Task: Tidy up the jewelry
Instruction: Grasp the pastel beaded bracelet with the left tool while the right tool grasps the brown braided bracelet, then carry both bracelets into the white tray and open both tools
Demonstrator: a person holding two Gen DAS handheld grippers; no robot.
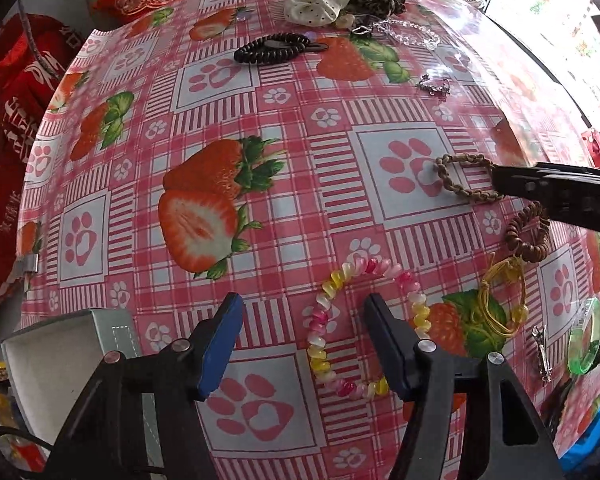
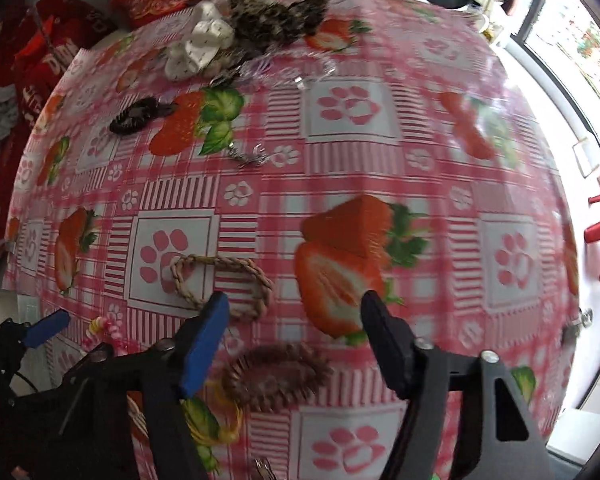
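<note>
Jewelry lies scattered on a strawberry-print tablecloth [image 1: 284,128]. My left gripper [image 1: 304,344] points down, open, over a pink, yellow and white spiral bracelet [image 1: 320,332]; the ring's left strand lies between the pads, untouched. An open grey box [image 1: 44,326] stands just left of it. My right gripper [image 2: 296,340] is open too. A brown beaded bracelet [image 2: 276,376] lies between its fingers, with no pad pressing on it. A braided tan bracelet [image 2: 224,284] sits just ahead of its blue pad. In the left wrist view the right gripper's black body covers that braid's [image 1: 460,176] right end.
A yellow cord bracelet [image 1: 504,304], a green clip [image 1: 584,336] and a silver clip [image 1: 542,352] lie at the near right. Farther back are a black spiral tie [image 1: 268,48], a silver charm [image 1: 434,86], clear beads [image 1: 408,32] and two scrunchies [image 1: 316,0]. Red cushions border the left.
</note>
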